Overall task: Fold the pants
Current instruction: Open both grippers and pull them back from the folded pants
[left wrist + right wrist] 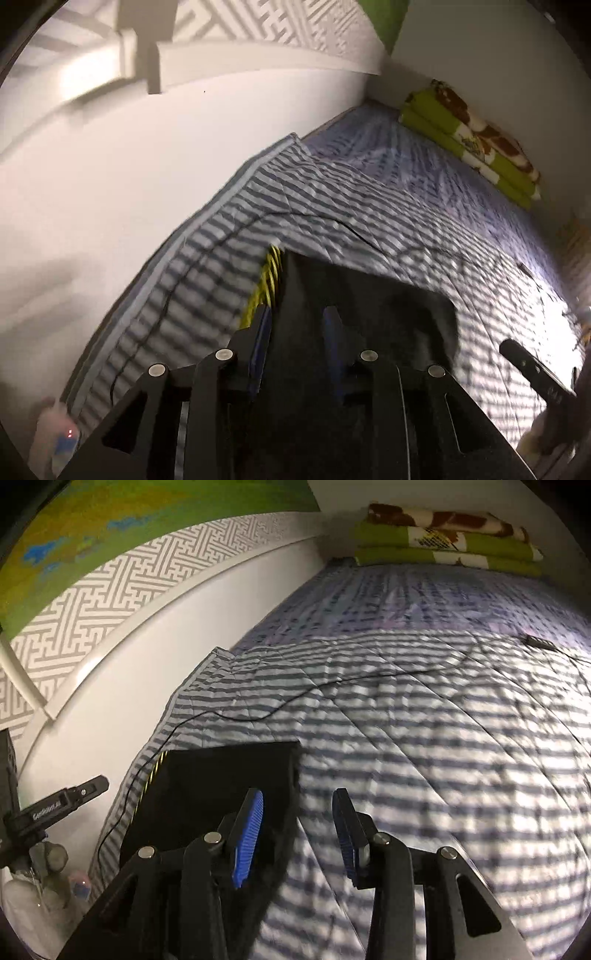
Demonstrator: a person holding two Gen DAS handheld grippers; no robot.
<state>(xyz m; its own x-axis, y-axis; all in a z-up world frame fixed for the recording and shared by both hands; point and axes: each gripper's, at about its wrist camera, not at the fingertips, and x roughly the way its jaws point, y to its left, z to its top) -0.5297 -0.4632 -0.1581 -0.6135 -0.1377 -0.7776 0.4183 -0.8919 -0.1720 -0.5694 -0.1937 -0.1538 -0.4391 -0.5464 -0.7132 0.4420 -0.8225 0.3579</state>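
Note:
The black pants (221, 775) lie folded into a flat rectangle on the striped quilt, with a yellow side stripe (157, 768) along their left edge. My right gripper (297, 812) hovers open over the pants' right edge, its blue pads wide apart with nothing between them. In the left wrist view the pants (369, 288) fill the space under and between the fingers of my left gripper (297, 325), which stands open, and the yellow stripe (269, 280) shows to the left. A finger of the left gripper (70, 799) also shows beside the bed's left edge.
The striped quilt (406, 738) covers the bed. A thin black cable (332, 681) runs across it to a small device (539, 641). A folded green and brown blanket (443, 542) lies at the far end. A white wall (166, 646) borders the left side.

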